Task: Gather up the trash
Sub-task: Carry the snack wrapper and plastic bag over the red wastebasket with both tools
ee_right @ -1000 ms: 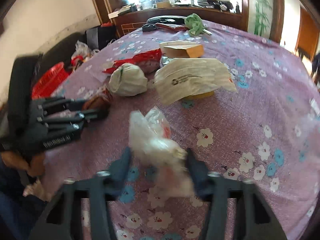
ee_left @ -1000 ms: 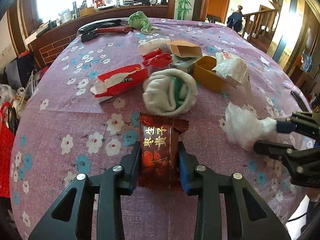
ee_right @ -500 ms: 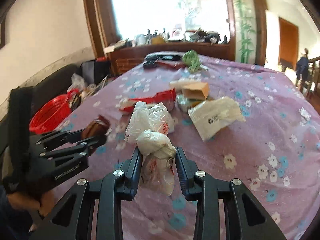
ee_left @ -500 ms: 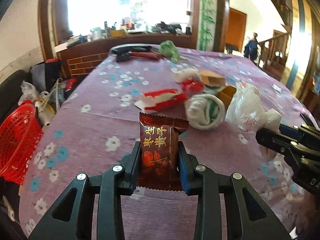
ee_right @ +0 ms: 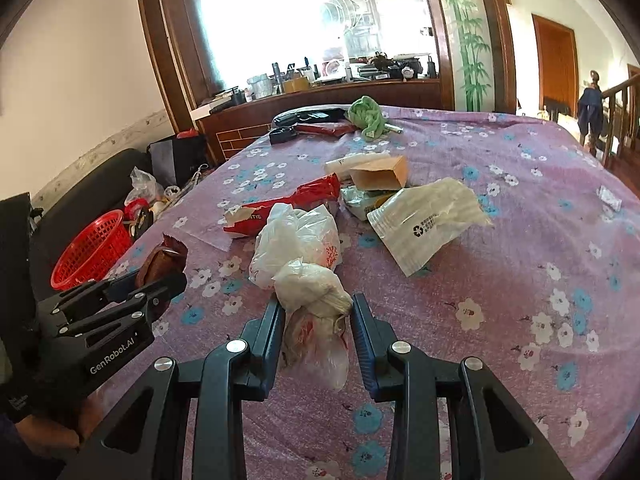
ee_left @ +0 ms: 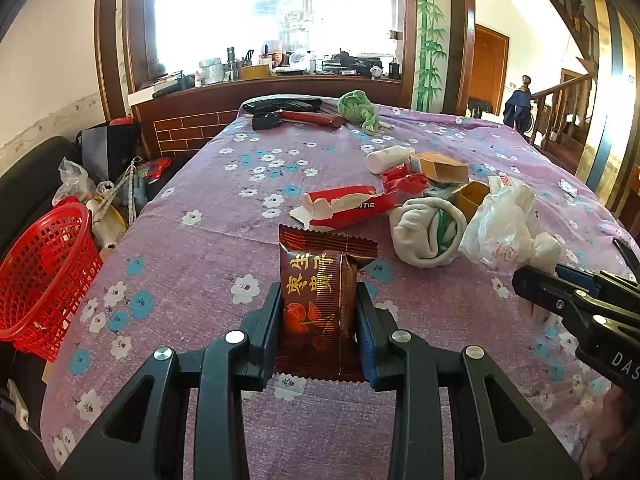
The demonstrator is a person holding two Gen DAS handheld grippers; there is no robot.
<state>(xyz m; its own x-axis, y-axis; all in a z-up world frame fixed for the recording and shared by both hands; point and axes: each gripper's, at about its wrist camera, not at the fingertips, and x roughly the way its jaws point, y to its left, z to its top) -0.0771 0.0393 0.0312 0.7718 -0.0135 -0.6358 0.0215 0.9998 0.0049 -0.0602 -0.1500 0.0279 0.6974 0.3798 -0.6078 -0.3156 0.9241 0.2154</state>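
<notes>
- Jaws of left gripper [ee_left: 319, 316] clamped on brown snack wrapper [ee_left: 322, 300], lifted clear of the table's near edge.
- Jaws of right gripper [ee_right: 318, 328] pinched narrow around knotted white plastic bag [ee_right: 308, 276], likewise raised over the near edge.
- Off the table's left edge, on the floor: red basket [ee_left: 44, 276], likely the bin; nothing seen inside yet.
- Judged early: two pieces in hand, none dropped.
- Left near mid-table: torn red packet [ee_left: 348, 208], rolled white sock [ee_left: 428, 232], cardboard box [ee_left: 440, 166], clear recycling-mark pouch [ee_right: 432, 224].
</notes>
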